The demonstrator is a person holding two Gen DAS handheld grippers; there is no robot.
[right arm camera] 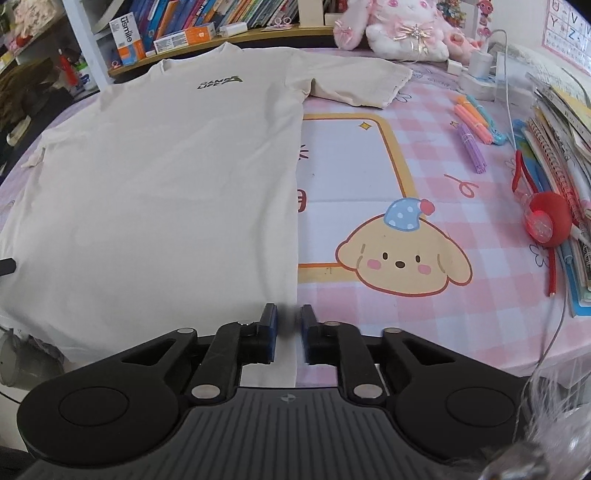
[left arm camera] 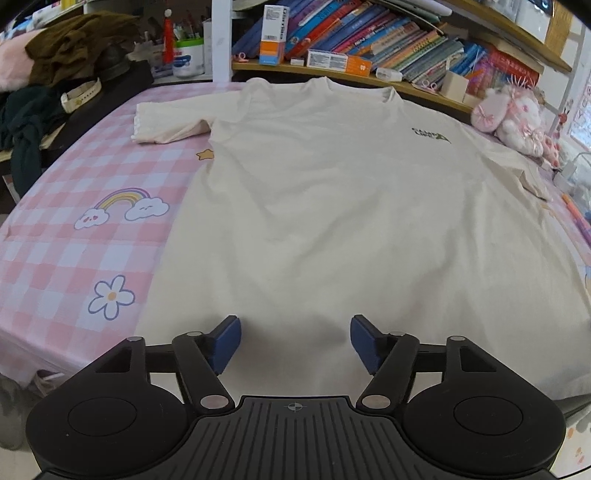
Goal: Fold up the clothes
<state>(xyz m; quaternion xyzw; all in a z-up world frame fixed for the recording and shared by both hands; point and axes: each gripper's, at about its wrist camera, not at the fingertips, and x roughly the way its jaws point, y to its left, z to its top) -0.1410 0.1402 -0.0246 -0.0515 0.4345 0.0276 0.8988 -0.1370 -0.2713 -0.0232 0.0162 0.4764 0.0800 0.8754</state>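
Note:
A cream T-shirt lies flat, face up, on the pink checked tablecloth, collar away from me and both sleeves spread. A small dark logo marks its chest. My left gripper hovers over the near hem with its blue pads wide apart and nothing between them. In the right wrist view the same shirt fills the left half. My right gripper stands over the shirt's near right corner. Its jaws are only a narrow gap apart, and the shirt's side edge runs under that gap with no fabric pinched.
Shelves of books run behind the table. A pile of dark clothes sits at the far left. At the right are a pink plush toy, coloured pens, a red round object and stacked notebooks.

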